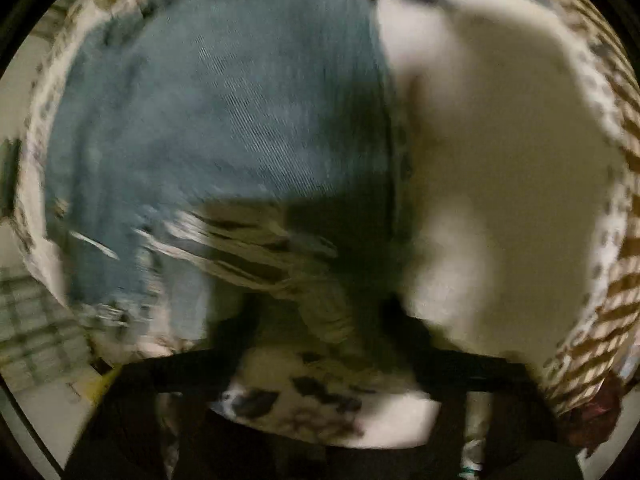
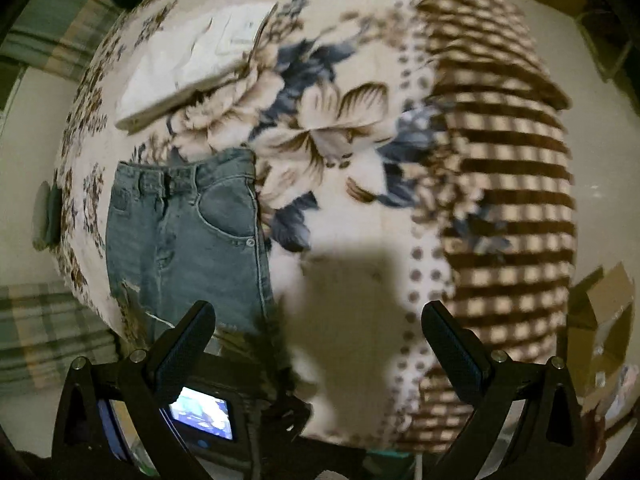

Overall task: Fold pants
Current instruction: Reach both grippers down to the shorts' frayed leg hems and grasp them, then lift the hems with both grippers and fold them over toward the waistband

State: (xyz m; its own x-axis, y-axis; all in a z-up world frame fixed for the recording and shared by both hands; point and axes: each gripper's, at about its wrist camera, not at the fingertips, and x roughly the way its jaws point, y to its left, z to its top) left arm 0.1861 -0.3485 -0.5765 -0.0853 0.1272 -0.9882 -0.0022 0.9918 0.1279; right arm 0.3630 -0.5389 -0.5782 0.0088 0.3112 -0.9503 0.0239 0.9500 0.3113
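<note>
- The right gripper (image 2: 318, 344) stands wide, nothing between its fingers (image 2: 188, 344), hanging above the blanket (image 2: 360, 208) at the lower middle of its frame.
- The left gripper (image 1: 320, 344) sits at the bottom of its own blurred frame; its fingers are dark smears, and I cannot tell whether they are apart or closed, or gripping cloth.
- The jeans (image 2: 188, 232) lie flat at the left of the right view, waistband toward the top of the frame, pocket and rivet showing, and a ripped patch at lower left near the left finger.
- In the left view the jeans (image 1: 224, 120) fill the upper left, with torn threads and pale lining just ahead of the gripper.
- A folded white cloth (image 2: 192, 64) rests at upper left, apart from the jeans.
- A small screen (image 2: 202, 416) glows under the right gripper.
- Judgement: the fold looks barely started or partly done; the legs are out of view.
- Risk: a finger may snag the ripped patch and pull threads.
- Risk: the soft blanket could be pinched along with the denim, dragging it.
- Risk: the fast motion suggested by the blur could skew the fold's edges.
</note>
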